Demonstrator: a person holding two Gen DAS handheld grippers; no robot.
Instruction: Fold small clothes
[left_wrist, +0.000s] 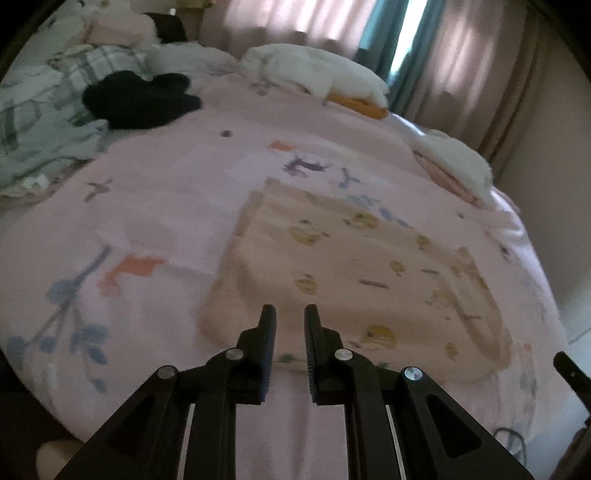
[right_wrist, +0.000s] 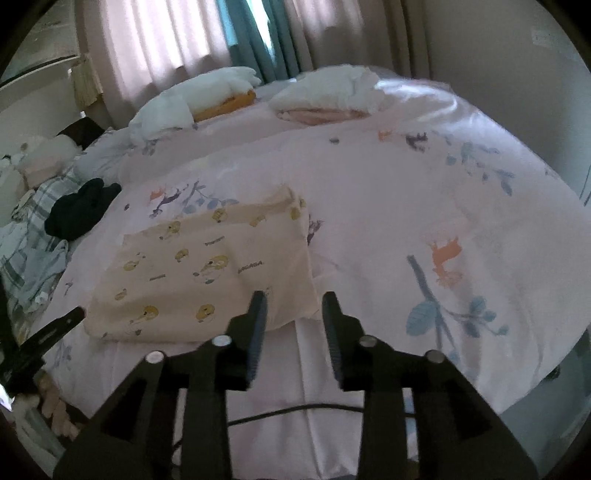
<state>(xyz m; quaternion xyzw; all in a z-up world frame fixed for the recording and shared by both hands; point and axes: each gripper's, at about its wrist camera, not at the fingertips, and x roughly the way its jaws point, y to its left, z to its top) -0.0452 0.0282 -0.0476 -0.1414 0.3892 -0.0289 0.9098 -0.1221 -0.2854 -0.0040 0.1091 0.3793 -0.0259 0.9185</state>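
Observation:
A cream small garment (left_wrist: 351, 266) printed with yellow cartoon figures lies folded into a flat rectangle on the pink floral bedspread (left_wrist: 155, 206). My left gripper (left_wrist: 290, 312) hangs above its near left corner, its jaws almost together with only a narrow slit and nothing in them. In the right wrist view the same garment (right_wrist: 192, 266) lies left of centre. My right gripper (right_wrist: 293, 299) hovers over its near right corner, open, and the pads hold no cloth. A black part of the left gripper (right_wrist: 55, 328) shows at the left edge.
A black garment (left_wrist: 140, 99) lies at the far left beside plaid bedding (left_wrist: 44, 122). Folded white piles (left_wrist: 317, 74) (left_wrist: 454, 162) sit along the far edge by the curtains (left_wrist: 461, 55). A dark cable (right_wrist: 295, 410) runs across the bed's near edge.

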